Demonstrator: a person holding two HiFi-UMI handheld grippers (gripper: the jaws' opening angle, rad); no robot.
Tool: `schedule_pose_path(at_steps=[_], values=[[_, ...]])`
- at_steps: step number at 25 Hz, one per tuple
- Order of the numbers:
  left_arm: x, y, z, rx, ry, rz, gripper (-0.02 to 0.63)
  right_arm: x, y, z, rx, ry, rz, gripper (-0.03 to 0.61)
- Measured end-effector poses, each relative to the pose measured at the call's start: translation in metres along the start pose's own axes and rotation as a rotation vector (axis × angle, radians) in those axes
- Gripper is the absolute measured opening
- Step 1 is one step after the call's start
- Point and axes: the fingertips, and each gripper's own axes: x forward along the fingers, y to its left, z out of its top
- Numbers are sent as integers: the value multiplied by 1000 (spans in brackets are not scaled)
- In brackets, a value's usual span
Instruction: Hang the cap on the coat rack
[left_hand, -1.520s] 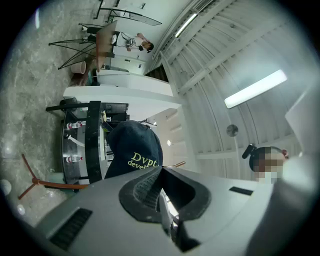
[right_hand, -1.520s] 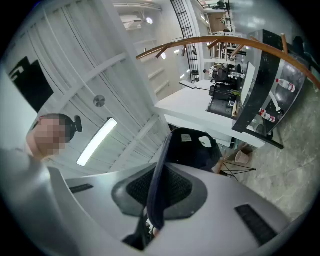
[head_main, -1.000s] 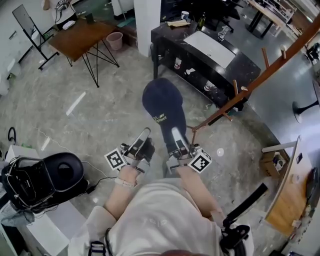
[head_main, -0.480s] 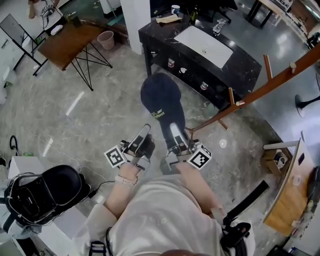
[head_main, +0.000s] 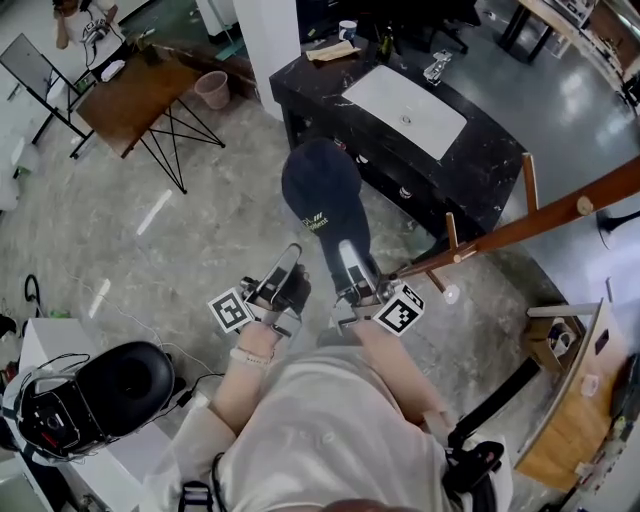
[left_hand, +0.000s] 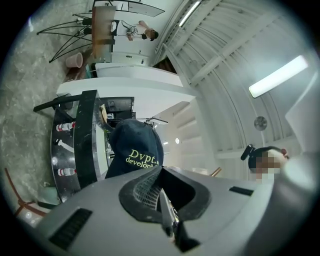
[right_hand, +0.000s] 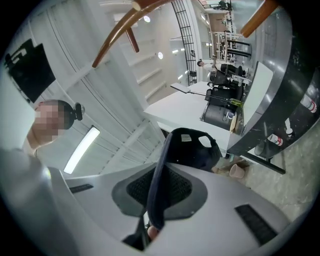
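Cap (head_main: 320, 185), brim pinched by right gripper (head_main: 350, 256), hangs apart from coat rack (head_main: 520, 228).

You wear a pale short-sleeved shirt (head_main: 320, 430). At its 12 o'clock, your grey left hand-held gripper (head_main: 288, 262) and right hand-held gripper (head_main: 350, 262) each carry a white cube (head_main: 231, 311) (head_main: 399, 311) with black square markers

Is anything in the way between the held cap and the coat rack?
Nothing visible does. The right gripper holds the cap by its brim in open air, with the coat rack off to its right. The black table shows between them in the head view, but seems to sit lower.
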Motion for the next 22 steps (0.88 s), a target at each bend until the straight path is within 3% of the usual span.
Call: schedule_pose_path(at_steps=[10, 17, 22], values=[[65, 4, 3, 31, -26, -44, 8, 29, -13, 63, -126, 1, 21, 40], [80, -1, 6, 41, -23, -72, 8, 37, -2, 67, -168, 4, 47, 40], [87, -2, 10, 3, -29, -76, 8, 38, 7, 68, -218, 3, 41, 40]])
